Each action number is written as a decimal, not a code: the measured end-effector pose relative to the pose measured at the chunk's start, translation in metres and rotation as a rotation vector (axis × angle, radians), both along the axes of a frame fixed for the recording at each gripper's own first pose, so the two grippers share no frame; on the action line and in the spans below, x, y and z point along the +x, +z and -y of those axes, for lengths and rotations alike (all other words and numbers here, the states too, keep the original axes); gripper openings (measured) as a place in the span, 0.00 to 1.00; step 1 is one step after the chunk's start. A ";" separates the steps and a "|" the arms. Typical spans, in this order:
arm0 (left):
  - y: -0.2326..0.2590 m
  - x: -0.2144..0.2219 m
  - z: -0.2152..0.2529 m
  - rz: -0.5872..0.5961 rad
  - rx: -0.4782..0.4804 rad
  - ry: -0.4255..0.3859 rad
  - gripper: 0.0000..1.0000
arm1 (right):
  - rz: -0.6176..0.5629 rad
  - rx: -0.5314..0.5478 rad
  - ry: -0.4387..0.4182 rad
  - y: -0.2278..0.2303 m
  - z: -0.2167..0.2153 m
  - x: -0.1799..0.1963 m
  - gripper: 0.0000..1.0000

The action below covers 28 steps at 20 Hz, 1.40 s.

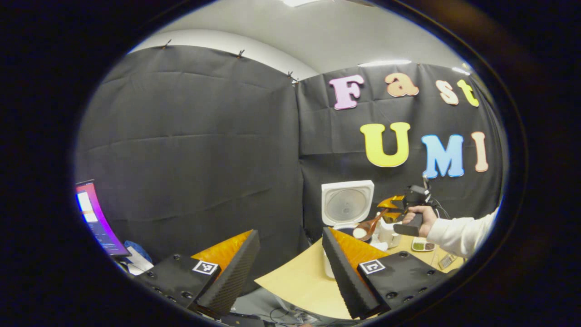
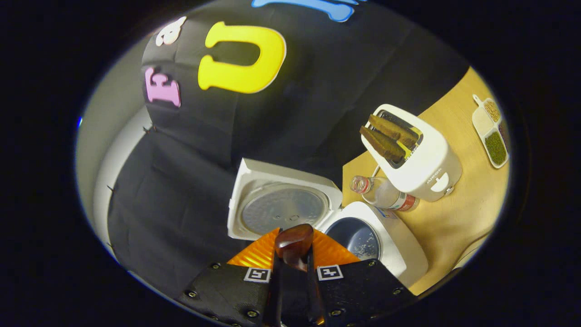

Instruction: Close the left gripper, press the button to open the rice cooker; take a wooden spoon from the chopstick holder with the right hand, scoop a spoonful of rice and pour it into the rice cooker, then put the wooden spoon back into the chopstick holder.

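In the right gripper view, the right hand-held gripper (image 2: 294,261) is seen at the bottom centre, clamped on the wooden spoon (image 2: 294,245), whose bowl is held just above the open rice cooker (image 2: 363,236). The raised lid (image 2: 281,206) stands to the left of the inner pot. A toaster (image 2: 413,156) and a bottle (image 2: 383,193) are set on the tabletop (image 2: 458,213) at the right. In the left gripper view, the left hand-held gripper (image 1: 290,263) is held with its fingers wide apart at the bottom; a hand (image 1: 420,218) is seen at lower right beside the rice cooker.
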<state>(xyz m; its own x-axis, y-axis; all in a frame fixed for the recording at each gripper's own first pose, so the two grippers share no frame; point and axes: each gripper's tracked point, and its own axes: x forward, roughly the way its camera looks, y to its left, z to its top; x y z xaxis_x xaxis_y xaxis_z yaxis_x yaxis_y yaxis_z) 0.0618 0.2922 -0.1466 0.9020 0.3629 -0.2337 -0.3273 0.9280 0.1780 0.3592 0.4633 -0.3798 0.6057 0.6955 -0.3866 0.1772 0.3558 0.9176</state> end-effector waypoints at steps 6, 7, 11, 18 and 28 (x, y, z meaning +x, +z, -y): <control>-0.008 -0.015 -0.034 -0.016 -0.012 0.095 0.94 | 0.140 -0.259 0.174 -0.029 -0.052 -0.016 0.23; -0.008 -0.018 -0.037 -0.015 -0.011 0.103 0.94 | 0.177 -0.307 0.216 -0.033 -0.059 -0.021 0.23; -0.009 -0.020 -0.044 -0.019 -0.019 0.115 0.96 | 0.365 -0.491 0.399 -0.038 -0.077 -0.054 0.23; -0.008 -0.019 -0.041 -0.026 -0.012 0.101 0.97 | 0.731 -0.870 0.611 -0.038 -0.079 -0.099 0.23; 0.010 -0.041 -0.042 -0.006 -0.002 0.093 0.94 | 0.573 -0.696 0.478 0.001 -0.072 -0.099 0.23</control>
<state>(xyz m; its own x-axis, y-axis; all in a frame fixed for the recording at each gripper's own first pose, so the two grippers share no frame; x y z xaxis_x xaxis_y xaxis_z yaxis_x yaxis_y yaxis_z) 0.0213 0.3340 -0.1369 0.8628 0.4448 -0.2400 -0.4112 0.8939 0.1785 0.2602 0.5352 -0.3792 0.5444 0.6445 -0.5369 -0.5242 0.7611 0.3820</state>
